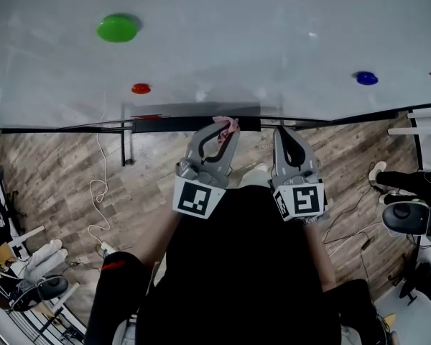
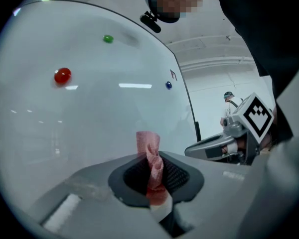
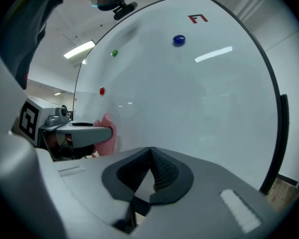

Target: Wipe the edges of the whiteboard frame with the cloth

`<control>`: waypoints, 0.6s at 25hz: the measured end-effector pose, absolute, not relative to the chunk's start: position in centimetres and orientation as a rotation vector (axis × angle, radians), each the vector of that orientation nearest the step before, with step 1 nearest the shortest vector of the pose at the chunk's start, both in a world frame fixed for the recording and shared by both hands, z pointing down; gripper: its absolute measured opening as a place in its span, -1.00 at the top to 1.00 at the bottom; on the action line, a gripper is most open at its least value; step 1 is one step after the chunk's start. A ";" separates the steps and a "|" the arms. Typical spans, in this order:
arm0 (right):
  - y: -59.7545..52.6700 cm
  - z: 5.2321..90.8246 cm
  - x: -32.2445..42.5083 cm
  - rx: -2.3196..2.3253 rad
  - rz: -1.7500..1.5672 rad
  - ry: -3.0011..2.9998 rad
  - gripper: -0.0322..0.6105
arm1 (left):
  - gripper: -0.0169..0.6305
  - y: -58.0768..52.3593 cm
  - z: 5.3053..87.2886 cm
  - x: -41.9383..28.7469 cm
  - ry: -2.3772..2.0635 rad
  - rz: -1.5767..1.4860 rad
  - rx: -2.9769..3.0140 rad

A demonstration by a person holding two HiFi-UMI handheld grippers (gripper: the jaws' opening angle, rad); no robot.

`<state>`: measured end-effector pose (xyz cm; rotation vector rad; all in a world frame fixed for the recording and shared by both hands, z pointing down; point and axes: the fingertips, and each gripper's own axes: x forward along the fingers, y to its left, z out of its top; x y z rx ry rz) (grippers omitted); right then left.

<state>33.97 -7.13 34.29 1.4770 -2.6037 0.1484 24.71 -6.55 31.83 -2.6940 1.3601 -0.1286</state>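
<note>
A big whiteboard (image 1: 237, 34) fills the top of the head view, its dark bottom frame edge (image 1: 172, 124) running across the middle. My left gripper (image 1: 224, 126) is shut on a pink cloth (image 1: 227, 124), and the cloth's tip is at that bottom frame. In the left gripper view the cloth (image 2: 152, 166) stands twisted up between the shut jaws, against the board (image 2: 89, 113). My right gripper (image 1: 286, 134) is beside it to the right, shut with nothing between its jaws, its tips close to the frame. The right gripper view shows the cloth (image 3: 107, 133) poking past the left gripper.
Round magnets sit on the board: green (image 1: 117, 28), red (image 1: 141, 88) and blue (image 1: 366, 78). A black stand leg (image 1: 123, 146) and a white cable (image 1: 98, 185) are on the wood floor below. Chairs and equipment stand at the left (image 1: 14, 264) and right (image 1: 416, 214).
</note>
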 end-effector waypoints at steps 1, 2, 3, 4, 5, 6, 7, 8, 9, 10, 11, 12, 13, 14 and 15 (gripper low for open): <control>-7.1 33.6 32.5 1.475 0.135 -2.621 0.89 | 0.84 -6.3 31.4 23.4 1.361 -0.126 -2.687; -6.9 32.9 31.0 1.474 0.126 -2.640 0.89 | 0.84 -6.1 31.1 22.2 1.363 -0.120 -2.685; -6.7 32.3 29.7 1.471 0.117 -2.661 0.89 | 0.84 -5.8 30.8 21.0 1.365 -0.112 -2.685; -6.5 31.6 28.4 1.468 0.109 -2.682 0.89 | 0.84 -5.5 30.5 19.9 1.370 -0.103 -2.688; -6.2 31.1 27.1 1.466 0.102 -2.702 0.89 | 0.84 -5.3 30.2 18.8 1.381 -0.093 -2.693; -6.0 30.5 25.9 1.466 0.096 -2.718 0.89 | 0.84 -5.0 29.9 17.5 1.397 -0.082 -2.696; -5.7 30.1 24.6 1.468 0.093 -2.731 0.89 | 0.84 -4.8 29.6 16.3 1.412 -0.070 -2.693; -5.4 29.8 23.4 1.473 0.093 -2.742 0.89 | 0.84 -4.5 29.3 15.0 1.424 -0.059 -2.686; -5.2 29.5 22.3 1.480 0.093 -2.751 0.89 | 0.84 -4.3 29.0 13.9 1.433 -0.048 -2.678; -5.0 29.3 21.3 1.485 0.089 -2.761 0.89 | 0.84 -4.1 28.8 12.8 1.440 -0.041 -2.670; -4.7 29.1 20.4 1.486 0.084 -2.770 0.89 | 0.84 -3.8 28.6 11.8 1.444 -0.039 -2.660; -4.3 28.9 19.5 1.482 0.080 -2.776 0.89 | 0.84 -3.5 28.4 10.9 1.447 -0.042 -2.650; -4.0 28.7 18.7 1.474 0.077 -2.779 0.89 | 0.84 -3.1 28.3 9.9 1.454 -0.045 -2.643; -3.6 28.6 17.9 1.468 0.069 -2.784 0.89 | 0.84 -2.8 28.4 9.1 1.463 -0.047 -2.637; -3.3 28.4 17.2 1.467 0.049 -2.793 0.89 | 0.84 -2.4 28.5 8.3 1.474 -0.049 -2.633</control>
